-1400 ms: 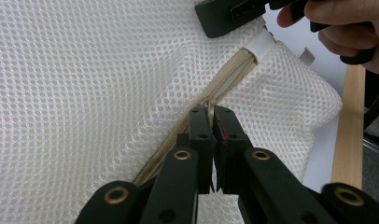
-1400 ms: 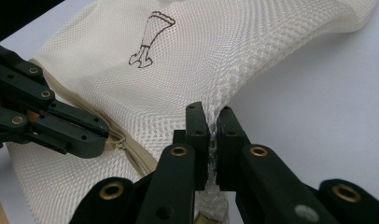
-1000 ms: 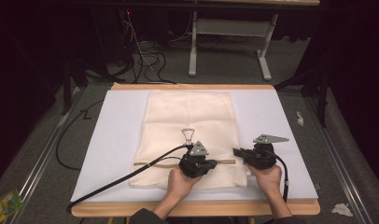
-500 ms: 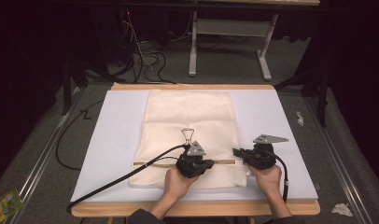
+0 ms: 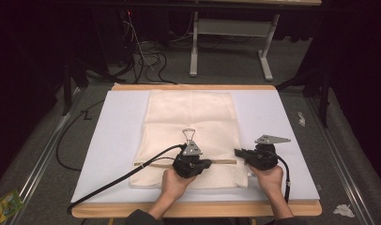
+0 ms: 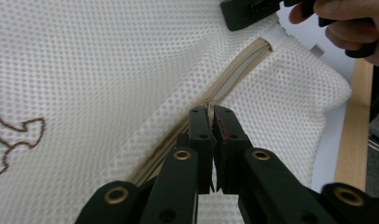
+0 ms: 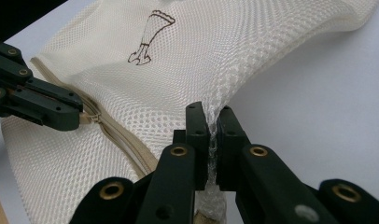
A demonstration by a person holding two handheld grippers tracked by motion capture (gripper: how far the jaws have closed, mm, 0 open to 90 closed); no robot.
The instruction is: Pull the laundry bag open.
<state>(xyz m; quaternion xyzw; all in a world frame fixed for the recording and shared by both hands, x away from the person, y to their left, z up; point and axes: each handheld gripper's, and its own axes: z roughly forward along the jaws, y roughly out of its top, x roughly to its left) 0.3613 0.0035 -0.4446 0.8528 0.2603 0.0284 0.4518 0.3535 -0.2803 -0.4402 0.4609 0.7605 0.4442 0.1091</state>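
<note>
Mesh laundry bag point(image 5: 191, 126): keep right gripper point(image 7: 211, 126) fingers clamped on the right-edge mesh while left gripper point(image 6: 211, 123) fingers, pinching the zipper pull point(image 7: 92, 117), draw steadily along the zipper point(image 6: 234, 70).

We see a wooden table point(image 5: 198, 87) carrying a white sheet point(image 5: 118, 126). On the sheet, toward six o'clock, lies a cream mesh laundry bag point(image 5: 191, 117), zipper nearest us.

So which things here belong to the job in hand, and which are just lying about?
In the job:
- cream mesh laundry bag
- its beige zipper, pinched by the left gripper
- right gripper, shut on the bag's mesh edge

Lying about:
- crumpled white scraps on the floor
- green packet
- black cables
</note>
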